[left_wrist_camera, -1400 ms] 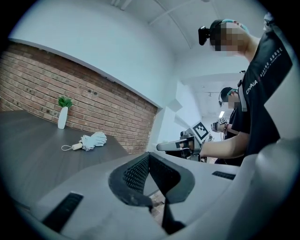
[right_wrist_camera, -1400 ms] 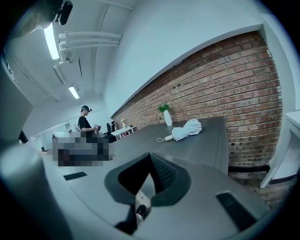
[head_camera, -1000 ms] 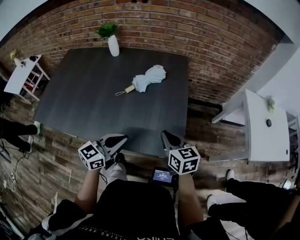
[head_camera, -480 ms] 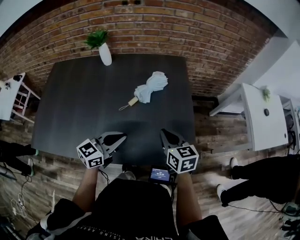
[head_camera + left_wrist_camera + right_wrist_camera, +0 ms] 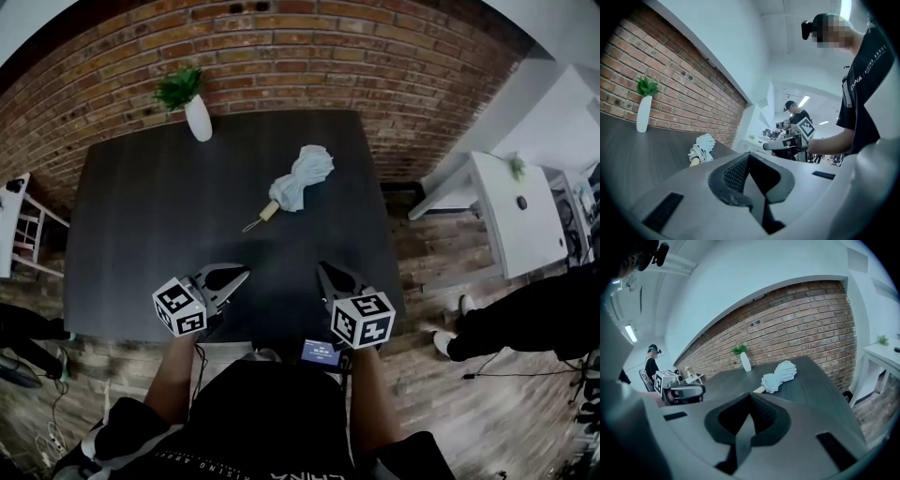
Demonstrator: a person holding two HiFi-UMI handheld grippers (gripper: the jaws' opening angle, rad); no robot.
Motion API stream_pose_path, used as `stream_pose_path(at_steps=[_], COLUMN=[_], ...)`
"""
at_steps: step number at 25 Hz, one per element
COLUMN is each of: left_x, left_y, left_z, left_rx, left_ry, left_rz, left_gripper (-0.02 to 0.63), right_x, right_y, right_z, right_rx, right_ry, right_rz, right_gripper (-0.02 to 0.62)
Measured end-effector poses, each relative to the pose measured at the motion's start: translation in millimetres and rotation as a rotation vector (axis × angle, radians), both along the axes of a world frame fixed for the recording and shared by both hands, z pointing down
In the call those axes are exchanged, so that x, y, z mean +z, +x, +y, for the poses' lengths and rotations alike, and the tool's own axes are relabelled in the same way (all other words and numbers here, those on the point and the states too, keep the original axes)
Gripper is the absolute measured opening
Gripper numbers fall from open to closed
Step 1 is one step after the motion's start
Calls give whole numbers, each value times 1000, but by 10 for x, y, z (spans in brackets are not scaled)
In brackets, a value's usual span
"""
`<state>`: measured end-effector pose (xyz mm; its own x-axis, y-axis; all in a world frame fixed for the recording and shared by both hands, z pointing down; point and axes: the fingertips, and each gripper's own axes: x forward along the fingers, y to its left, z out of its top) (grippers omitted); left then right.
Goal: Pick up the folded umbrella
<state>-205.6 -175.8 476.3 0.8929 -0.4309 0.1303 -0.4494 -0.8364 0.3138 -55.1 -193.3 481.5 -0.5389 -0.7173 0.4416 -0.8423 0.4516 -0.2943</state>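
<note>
The folded pale umbrella lies on the dark table, right of centre, with its tan handle pointing toward the near left. Both grippers hover side by side over the table's near edge, well short of the umbrella. My left gripper is shut with nothing in it, and so is my right gripper. The left gripper view shows the umbrella far ahead beyond the shut jaws. In the right gripper view, the umbrella lies ahead and a little to the right.
A white vase with a green plant stands at the table's far left, by the brick wall. To the right is a white side table, with a person's legs near it. Another small white table is at the left.
The view has come closer to the table. Both grippers, earlier just short of the near edge, now reach over it. The umbrella lies as before.
</note>
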Motion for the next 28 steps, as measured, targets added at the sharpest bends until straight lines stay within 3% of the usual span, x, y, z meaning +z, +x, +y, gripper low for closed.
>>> stream_pose_path(at_steps=[5, 16, 28], left_x=[103, -7, -25], left_y=[26, 177, 447], left_z=[-33, -209, -321], left_rx=[9, -49, -51], left_ry=[-25, -5, -3], left_rz=[-15, -10, -40], left_gripper=[3, 3, 3], right_x=[-13, -110, -134], right_y=[-8, 34, 211], right_z=[-58, -320, -453], right_rx=[8, -87, -136], right_ry=[-19, 2, 1], right_rz=[-12, 2, -33], right_gripper=[8, 8, 8])
